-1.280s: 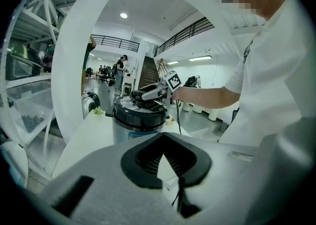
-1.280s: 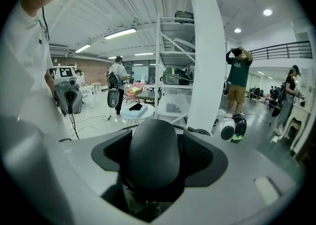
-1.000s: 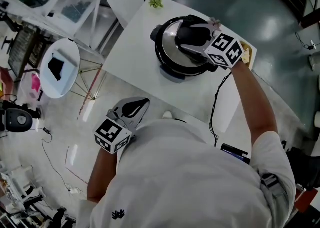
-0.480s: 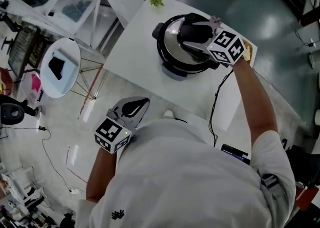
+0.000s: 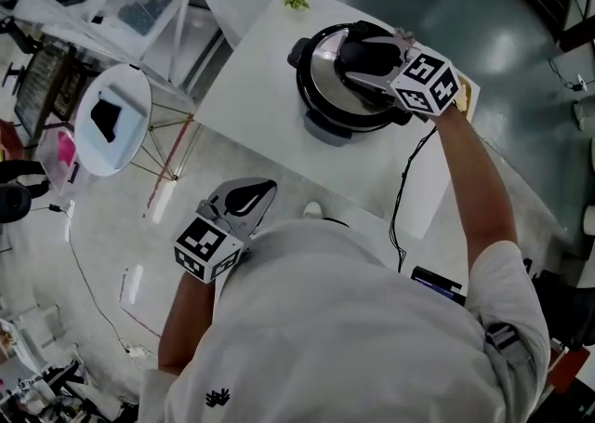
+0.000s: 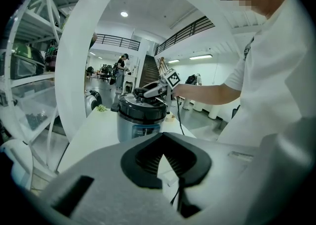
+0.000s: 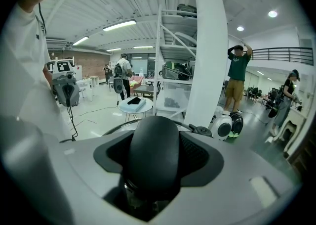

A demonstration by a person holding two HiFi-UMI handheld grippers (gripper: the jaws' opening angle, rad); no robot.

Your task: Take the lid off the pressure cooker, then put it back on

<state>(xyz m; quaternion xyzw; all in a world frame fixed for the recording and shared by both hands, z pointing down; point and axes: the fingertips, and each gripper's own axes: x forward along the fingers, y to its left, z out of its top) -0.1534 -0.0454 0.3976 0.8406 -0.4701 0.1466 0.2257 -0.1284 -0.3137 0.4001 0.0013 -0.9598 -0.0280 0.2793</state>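
Note:
The pressure cooker (image 5: 321, 119) stands on the white table (image 5: 251, 96), its steel lid (image 5: 321, 66) seated on the pot. My right gripper (image 5: 346, 60) reaches over the lid from the right, and its jaws are shut on the black lid handle (image 5: 367, 57). In the right gripper view that handle (image 7: 153, 155) fills the space between the jaws of the right gripper (image 7: 154, 137). My left gripper (image 5: 265, 191) hangs off the table's near edge close to my body, shut and holding nothing. The left gripper view shows the left gripper (image 6: 163, 136) pointing at the cooker (image 6: 142, 117) from a distance.
A black power cord (image 5: 400, 198) runs from the cooker over the table's near right edge. A small green thing (image 5: 296, 0) lies at the far corner. A round white side table (image 5: 112, 119) and shelving stand to the left. People (image 7: 238, 78) stand far off.
The head view has shifted slightly. Both grippers keep their places, and the right one stays on the lid handle.

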